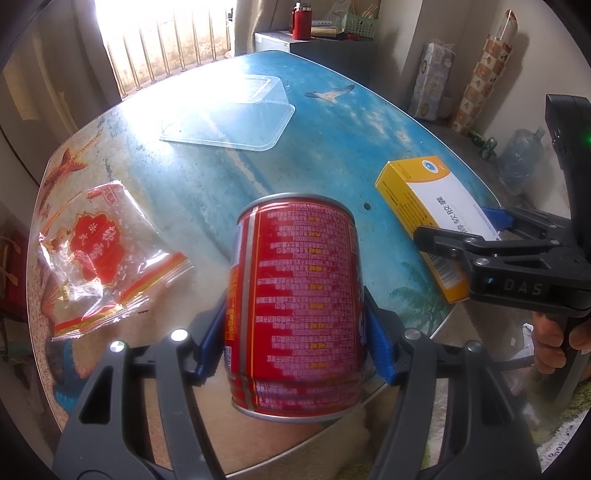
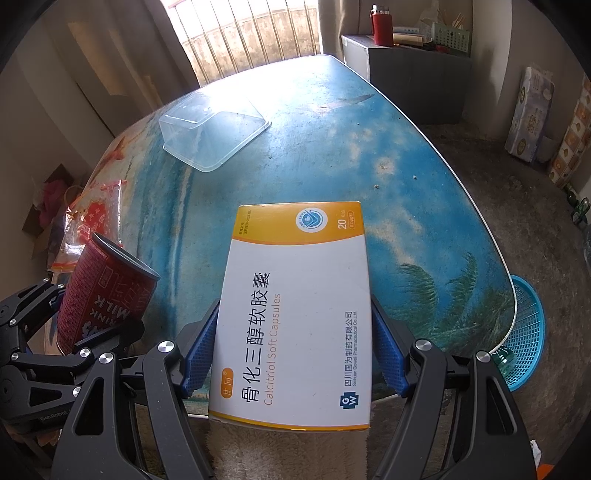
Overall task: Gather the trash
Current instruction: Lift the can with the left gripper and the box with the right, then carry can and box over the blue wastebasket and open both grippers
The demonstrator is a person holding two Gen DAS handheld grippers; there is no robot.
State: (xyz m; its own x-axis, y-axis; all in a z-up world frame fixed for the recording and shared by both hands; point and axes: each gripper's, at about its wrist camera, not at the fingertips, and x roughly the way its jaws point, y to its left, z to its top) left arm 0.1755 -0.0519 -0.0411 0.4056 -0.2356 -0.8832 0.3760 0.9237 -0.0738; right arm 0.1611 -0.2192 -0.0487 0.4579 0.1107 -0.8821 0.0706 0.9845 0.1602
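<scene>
A red drink can (image 1: 295, 306) is clamped between the blue pads of my left gripper (image 1: 295, 339), held above the near edge of the blue printed table (image 1: 332, 140). My right gripper (image 2: 295, 354) is shut on a yellow-and-white medicine box (image 2: 299, 310), its pads pressing both long sides. In the left wrist view the box (image 1: 417, 192) and right gripper (image 1: 476, 232) show at the right. The can (image 2: 103, 291) and left gripper (image 2: 55, 317) appear at the left in the right wrist view. A red-printed plastic wrapper (image 1: 99, 251) lies on the table's left side.
A clear plastic container (image 1: 229, 114) sits upside down at the table's far side. A blue mesh basket (image 2: 524, 332) stands on the floor beside the table's right edge. A cabinet (image 2: 417, 77) with a red bottle (image 2: 382, 26) is behind.
</scene>
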